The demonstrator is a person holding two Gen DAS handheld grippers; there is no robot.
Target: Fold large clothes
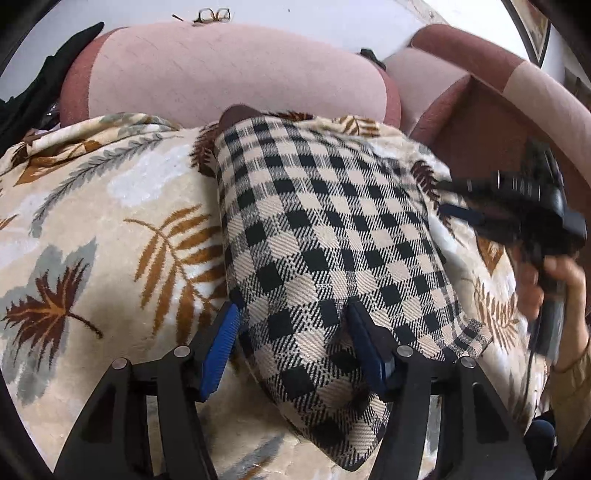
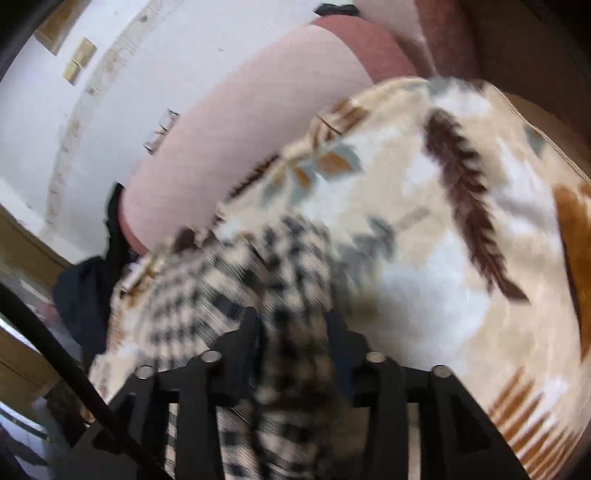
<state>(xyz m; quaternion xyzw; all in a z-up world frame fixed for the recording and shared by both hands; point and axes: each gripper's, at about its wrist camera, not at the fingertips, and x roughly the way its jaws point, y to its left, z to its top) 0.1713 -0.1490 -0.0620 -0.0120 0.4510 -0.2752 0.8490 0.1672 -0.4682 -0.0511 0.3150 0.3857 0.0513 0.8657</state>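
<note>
1 checked garment [image 1: 325, 236], folded, lies on 1 leaf-print blanket [image 1: 110, 221] over a pink sofa [image 1: 221, 74]. 2 grippers: left gripper [image 1: 291, 332] released, jaws astride the near end, pads clear. Right gripper [image 2: 291, 325]: cloth betw. jaws, blurred; grip can't be told. 1 pr glasses [image 1: 214, 15] on sofa back.

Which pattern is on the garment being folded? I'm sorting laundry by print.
Black-and-cream check on the woven checked garment, clearest in the left wrist view.
</note>
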